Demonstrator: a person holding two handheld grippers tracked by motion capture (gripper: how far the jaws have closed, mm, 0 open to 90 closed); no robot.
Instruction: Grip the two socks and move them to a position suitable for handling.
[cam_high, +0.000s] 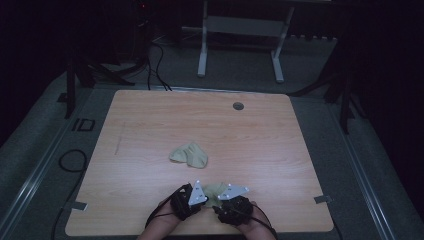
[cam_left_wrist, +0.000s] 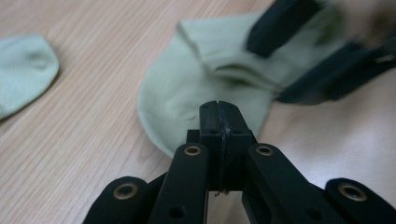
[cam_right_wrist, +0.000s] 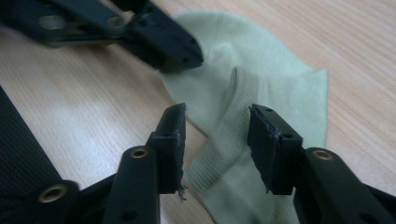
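Two pale green socks lie on the tabletop (cam_high: 150, 125). Nearest the person, one sock (cam_right_wrist: 261, 93) sits between both tools: left hand-held gripper (cam_left_wrist: 218, 109) pinched shut on its edge, right hand-held gripper (cam_right_wrist: 215, 123) open astride it. Second sock (cam_high: 189, 154) lies near the middle.

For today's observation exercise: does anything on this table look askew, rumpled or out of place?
Yes. The near sock lies rumpled, its cuff folded over and ridged, between the two tools. The other sock lies apart at mid-table, bent double rather than flat. Nothing looks spilled or damaged.
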